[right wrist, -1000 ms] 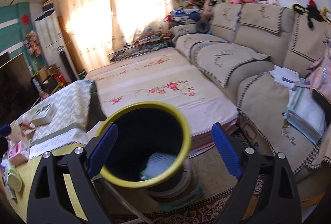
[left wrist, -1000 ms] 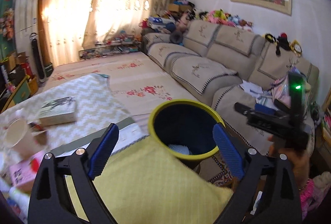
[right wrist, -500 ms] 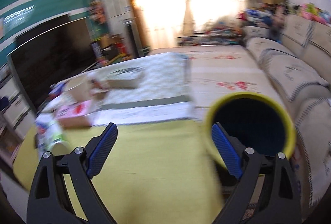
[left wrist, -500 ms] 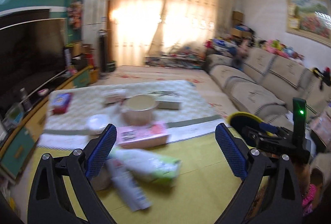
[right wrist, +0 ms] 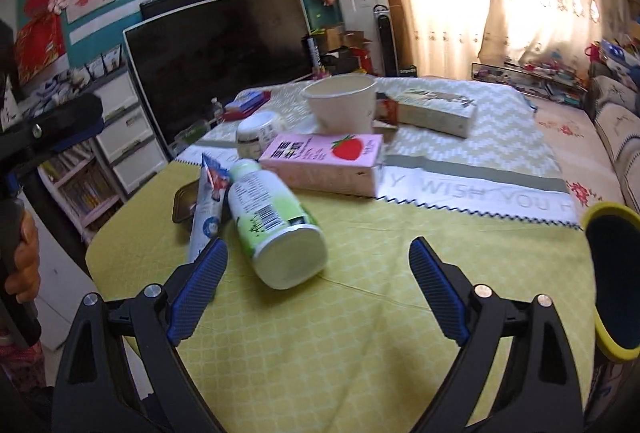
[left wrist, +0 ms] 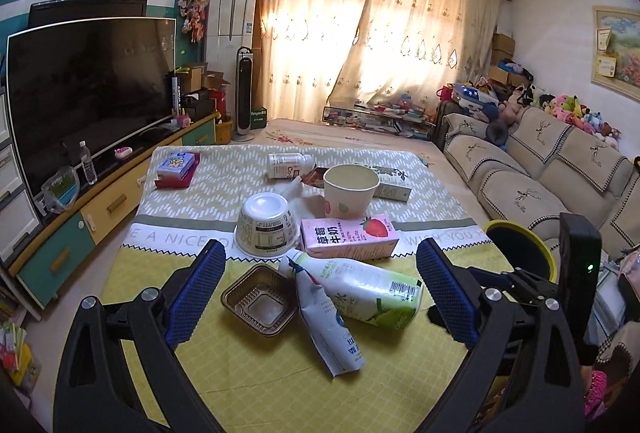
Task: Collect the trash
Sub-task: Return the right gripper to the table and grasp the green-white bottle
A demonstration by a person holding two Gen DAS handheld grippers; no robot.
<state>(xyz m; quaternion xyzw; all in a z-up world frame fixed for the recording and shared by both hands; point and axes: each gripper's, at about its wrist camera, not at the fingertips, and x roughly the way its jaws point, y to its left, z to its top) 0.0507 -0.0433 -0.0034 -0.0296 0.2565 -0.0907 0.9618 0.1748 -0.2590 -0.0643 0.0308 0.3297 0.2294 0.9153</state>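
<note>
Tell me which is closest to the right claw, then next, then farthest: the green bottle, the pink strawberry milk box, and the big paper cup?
Seen from the right wrist camera, from the right claw:
1. Green bottle, lying on its side just ahead, toward the left.
2. Pink strawberry milk box, lying flat behind the bottle.
3. Big paper cup, upright farther back, behind the box.

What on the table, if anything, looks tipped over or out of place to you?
The green-label bottle lies on its side across a flattened pouch, the white bowl sits upside down, and the strawberry milk carton lies flat. No spill is visible.
</note>
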